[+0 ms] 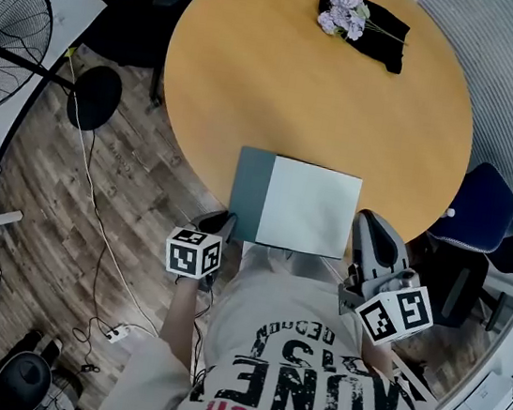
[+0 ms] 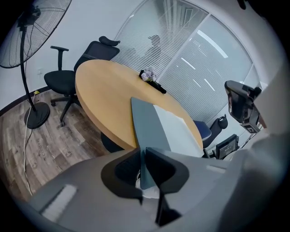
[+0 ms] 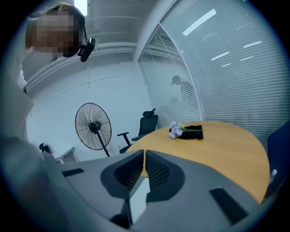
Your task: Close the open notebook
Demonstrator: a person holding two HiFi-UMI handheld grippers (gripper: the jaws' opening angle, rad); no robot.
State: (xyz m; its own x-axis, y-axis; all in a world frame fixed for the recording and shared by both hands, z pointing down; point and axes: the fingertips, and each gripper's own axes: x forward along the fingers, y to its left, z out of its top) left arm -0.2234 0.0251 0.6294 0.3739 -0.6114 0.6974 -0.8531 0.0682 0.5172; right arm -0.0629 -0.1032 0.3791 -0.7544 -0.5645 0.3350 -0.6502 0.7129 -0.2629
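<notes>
notebook: open notebook (image 1: 308, 207) with a grey-blue cover and a white page lies flat at the near edge of the table, lower centre of the head view. Its bottom edge is at or just past the table rim.
cover: grey-blue cover (image 1: 249, 194) forms the left strip of the notebook. The white page (image 2: 174, 129) is on the right.
left gripper: left gripper (image 2: 144, 156) sits at the notebook's lower-left corner. Its jaws are clamped on the near edge of the cover, and the cover slab runs straight in between them.
right gripper: right gripper (image 3: 143, 158) sits just beside the notebook's lower-right corner in the head view. Its jaws are pressed nearly together with only a thin slit left, and nothing shows between the tips. A pale surface shows through the gap lower down, but I can't tell what it is.
table: round table (image 1: 283, 80) with a light wood top fills the upper centre of the head view.
far side: lilac flowers (image 1: 343, 14) lie on a black cloth (image 1: 386, 26) at the top of the frame, well apart from the notebook.
floor: wood-plank floor (image 1: 69, 192) is at the left of the frame. A black pedestal fan (image 1: 5, 41) stands at the far left.
chairs: black office chair (image 2: 72, 74) is beyond the table, upper left of the left gripper view. A blue chair (image 1: 479, 207) is at the right edge of the head view.
person: printed white T-shirt (image 1: 309, 368) is at bottom centre.
</notes>
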